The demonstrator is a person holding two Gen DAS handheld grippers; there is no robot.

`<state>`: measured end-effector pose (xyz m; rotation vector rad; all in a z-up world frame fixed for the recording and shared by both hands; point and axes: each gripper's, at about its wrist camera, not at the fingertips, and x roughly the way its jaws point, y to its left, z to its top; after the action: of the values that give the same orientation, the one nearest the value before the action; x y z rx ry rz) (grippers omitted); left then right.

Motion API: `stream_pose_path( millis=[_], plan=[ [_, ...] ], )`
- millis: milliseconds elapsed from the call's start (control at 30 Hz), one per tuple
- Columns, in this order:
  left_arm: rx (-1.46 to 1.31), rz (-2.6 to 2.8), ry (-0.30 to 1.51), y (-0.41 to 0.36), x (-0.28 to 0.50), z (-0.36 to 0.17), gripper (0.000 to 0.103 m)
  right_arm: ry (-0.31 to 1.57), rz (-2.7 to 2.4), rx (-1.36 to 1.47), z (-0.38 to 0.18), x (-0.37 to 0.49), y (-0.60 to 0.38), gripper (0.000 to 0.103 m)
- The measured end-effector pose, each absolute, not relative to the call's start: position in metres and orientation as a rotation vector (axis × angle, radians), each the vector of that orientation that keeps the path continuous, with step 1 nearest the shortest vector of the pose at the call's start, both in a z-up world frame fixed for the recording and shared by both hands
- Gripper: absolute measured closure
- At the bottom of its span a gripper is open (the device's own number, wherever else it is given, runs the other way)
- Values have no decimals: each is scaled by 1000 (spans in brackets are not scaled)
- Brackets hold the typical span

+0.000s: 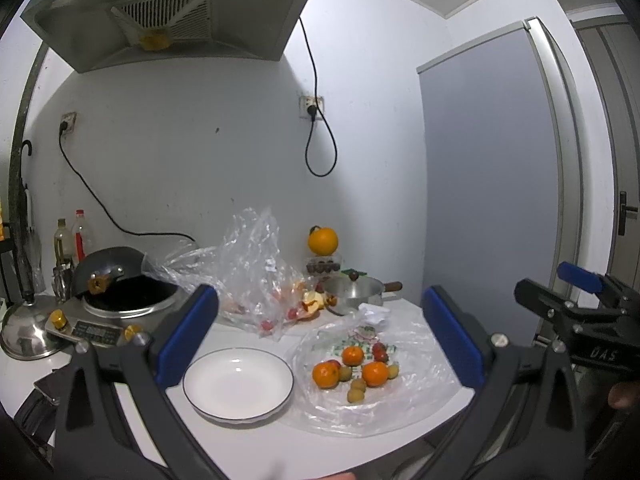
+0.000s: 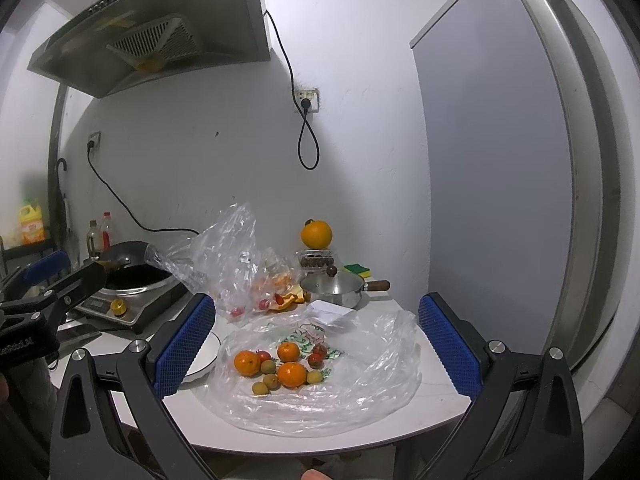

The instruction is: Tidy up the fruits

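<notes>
Nearest the lens: left claw (image 1: 320, 336), blue ribbed pads spread wide, gripping nothing, hanging above the near edge of the white surface (image 1: 256, 452) and framing plate and fruit alike, probably poised to choose. Far left: steel lid (image 1: 24, 330) and dark wok (image 1: 120, 276) on an induction cooker (image 1: 100, 330), apart from the job. Next, toward the middle: round white plate (image 1: 239, 384) with a thin dark rim, glossy, shallow, bare, likely the intended home for the fruit. Behind it: crumpled clear bag (image 1: 256, 276) with small red fruits and orange peel inside. Just right of the plate: flattened, crinkly plastic sheet (image 2: 320, 396) spread as a mat, carrying the loose fruit: three smooth mandarins, the nearest (image 2: 291, 374), dull tan longans such as one (image 2: 260, 388), and a few small red fruits (image 2: 315, 359), all clustered and touching. Further back: steel saucepan (image 2: 336, 290) with wooden handle, and a big orange (image 2: 316, 234) perched on a clear box. Rightmost: right claw (image 2: 316, 344), pads equally wide apart and empty, hovering over the sheet, well placed for a first pick.
</notes>
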<state>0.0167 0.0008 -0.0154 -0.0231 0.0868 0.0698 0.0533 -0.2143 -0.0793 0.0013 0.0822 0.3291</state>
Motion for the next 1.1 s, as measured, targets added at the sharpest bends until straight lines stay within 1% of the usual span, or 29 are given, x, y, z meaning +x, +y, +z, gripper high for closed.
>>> stream_pose_path(
  millis=[1100],
  plan=[
    [-36,72,100,8,19,-24,0,96,334,-3,-84,58,-212,0]
  ],
)
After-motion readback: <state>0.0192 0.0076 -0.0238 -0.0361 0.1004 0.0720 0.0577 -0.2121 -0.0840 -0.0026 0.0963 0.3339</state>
